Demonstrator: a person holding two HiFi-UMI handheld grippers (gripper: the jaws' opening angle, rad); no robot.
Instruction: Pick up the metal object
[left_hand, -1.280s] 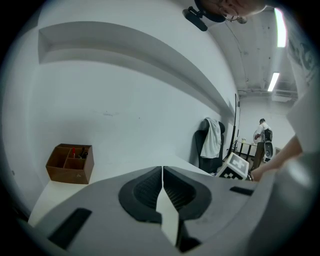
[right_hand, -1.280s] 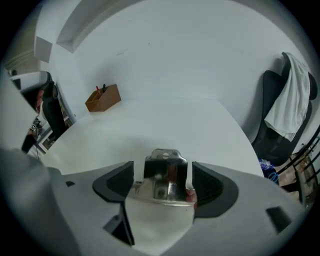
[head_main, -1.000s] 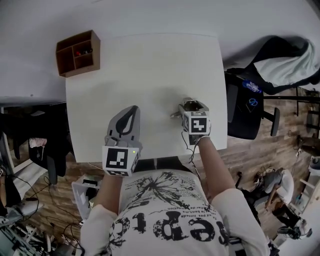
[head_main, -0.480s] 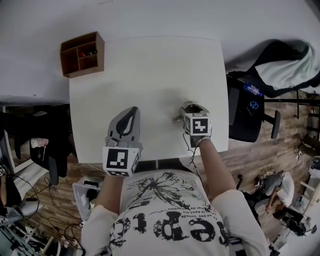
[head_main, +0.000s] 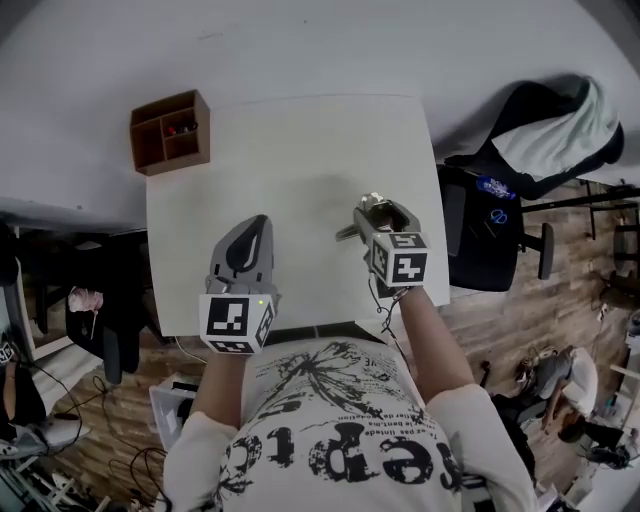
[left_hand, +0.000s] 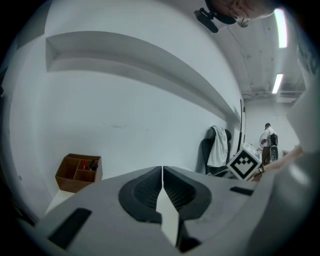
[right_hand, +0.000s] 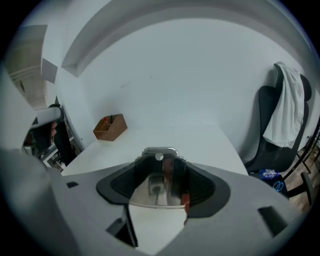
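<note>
Head view: the shirt (head_main: 340, 440) carries large black letters, seen upside down, which I cannot read with certainty. Each tool bears a cube of black-and-white square markers, the left cube (head_main: 237, 320) and the right cube (head_main: 400, 258). Both bare forearms reach forward from the body over the near edge of the white, matte tabletop (head_main: 300, 150). The left tool (head_main: 257, 228), grey and tapered, points away from the person. The right tool (head_main: 380, 212) stands beside it, angled slightly leftward, with the metal object (head_main: 350, 231) at its tip, a grey end of it sticking out to the left. A brown wooden box (head_main: 168, 132) with compartments sits at the far left corner, well apart from both tools.

Left gripper view: the ribbed dark pads meet along one straight seam, with nothing between them. The box shows at the far left and the right cube at the right, near a chair (left_hand: 217, 147) draped with white cloth.

Right gripper view: the jaws stand wide, pressed against the sides of the metal object. It is shiny and mirror-like, with a rounded rim and a small round spot near its top.
</note>
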